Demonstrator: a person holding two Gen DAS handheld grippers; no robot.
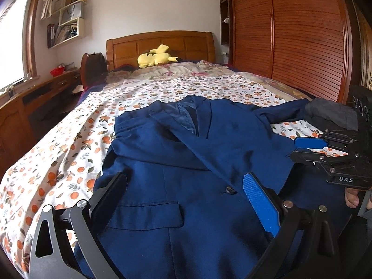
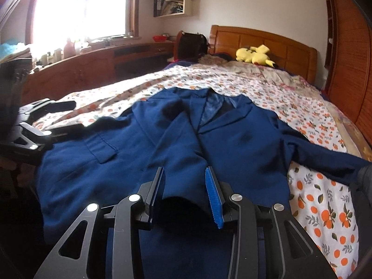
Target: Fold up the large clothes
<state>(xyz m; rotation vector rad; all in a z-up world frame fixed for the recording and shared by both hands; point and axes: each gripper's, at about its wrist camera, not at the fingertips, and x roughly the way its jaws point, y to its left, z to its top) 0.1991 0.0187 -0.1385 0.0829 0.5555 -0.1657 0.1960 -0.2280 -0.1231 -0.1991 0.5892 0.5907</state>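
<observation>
So the navy suit jacket (image 1: 186, 153) is laid out face up on the bed, on the orange-print sheet (image 1: 58, 158), collar toward the headboard (image 1: 160, 46) and hem toward the person. Lapels are spread a bit so the shiny lining shows, and the sleeve on the wardrobe side trails off across the sheet.

The left gripper (image 1: 186, 200) hovers over the lower front, jaws wide apart, with the flap pocket (image 1: 148, 216) and a front button (image 1: 230, 189) sitting between them — nothing pinched. The right gripper (image 2: 184, 190) is also spread, but narrower, and the front edge of the jacket hem droops right in the gap between its fingers. It looks lined up to bite that edge, not clamped yet as far as I can tell.

My read: both tools sit at the hem end because that's where you'd lift to bring the bottom up — or square the front panels first. The fabric looks soft and slippery at the lining, so a shallow pinch could slide off.

Yellow Pikachu plush (image 1: 155, 57) chilling by the headboard, well clear of everything.
</observation>
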